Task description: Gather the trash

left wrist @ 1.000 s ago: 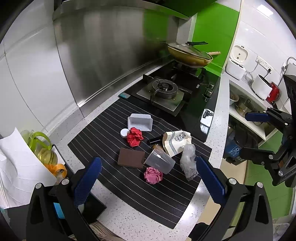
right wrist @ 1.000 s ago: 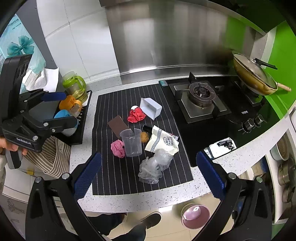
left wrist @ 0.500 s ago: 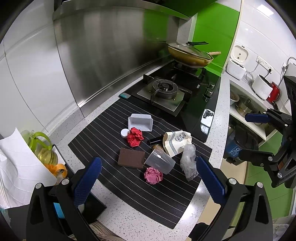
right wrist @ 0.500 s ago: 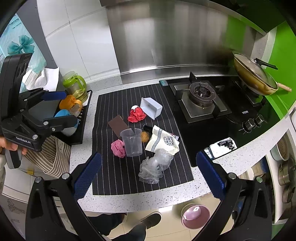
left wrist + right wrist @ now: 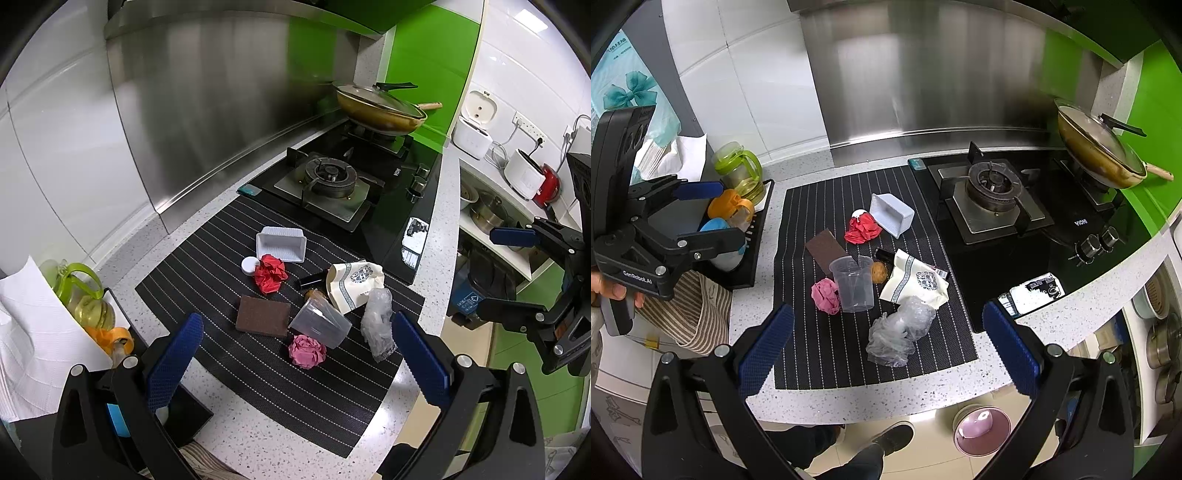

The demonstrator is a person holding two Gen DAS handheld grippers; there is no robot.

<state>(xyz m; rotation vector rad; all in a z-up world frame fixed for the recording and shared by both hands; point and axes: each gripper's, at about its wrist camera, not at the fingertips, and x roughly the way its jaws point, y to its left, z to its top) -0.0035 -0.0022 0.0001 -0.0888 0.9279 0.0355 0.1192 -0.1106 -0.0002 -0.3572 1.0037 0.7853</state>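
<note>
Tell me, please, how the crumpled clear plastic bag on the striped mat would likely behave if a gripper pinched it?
The crumpled clear plastic bag looks thin and wrinkled, so it probably collapses floppily. It likely weighs very little. Its glossy film may slip between pads.

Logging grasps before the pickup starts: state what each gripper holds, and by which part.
Nothing is held. The left gripper and right gripper are both open and empty, above the trash on the striped mat.

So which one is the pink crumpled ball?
Find the black striped mat left of the stove. Near its middle stands a clear plastic cup; the pink paper ball touches its left side. The other paper wad is red, farther back.
</note>
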